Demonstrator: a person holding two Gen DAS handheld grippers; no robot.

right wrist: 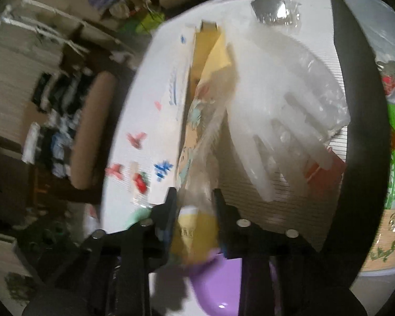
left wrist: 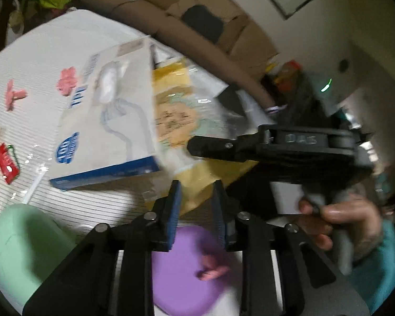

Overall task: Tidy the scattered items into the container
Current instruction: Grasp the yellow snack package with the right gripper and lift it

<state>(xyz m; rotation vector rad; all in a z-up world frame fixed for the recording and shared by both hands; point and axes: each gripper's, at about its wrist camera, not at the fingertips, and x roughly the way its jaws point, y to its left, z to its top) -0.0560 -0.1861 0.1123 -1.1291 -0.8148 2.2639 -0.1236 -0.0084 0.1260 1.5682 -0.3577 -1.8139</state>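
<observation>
Both fisheye views are dim and smeary with motion blur, edges curving off into black corners, the white bench [left wrist: 52, 42] is the only bright patch, and there's glare on the clear plastic wrap [right wrist: 281, 10] up top.

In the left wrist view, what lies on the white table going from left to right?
Red packet → pink flower-shaped piece → white-and-blue box → yellow clear-wrapped packet → the other gripper.

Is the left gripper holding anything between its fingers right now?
No. In the left wrist view the left gripper stands open above the purple bowl, with only the yellow packet seen beyond the gap.
</observation>
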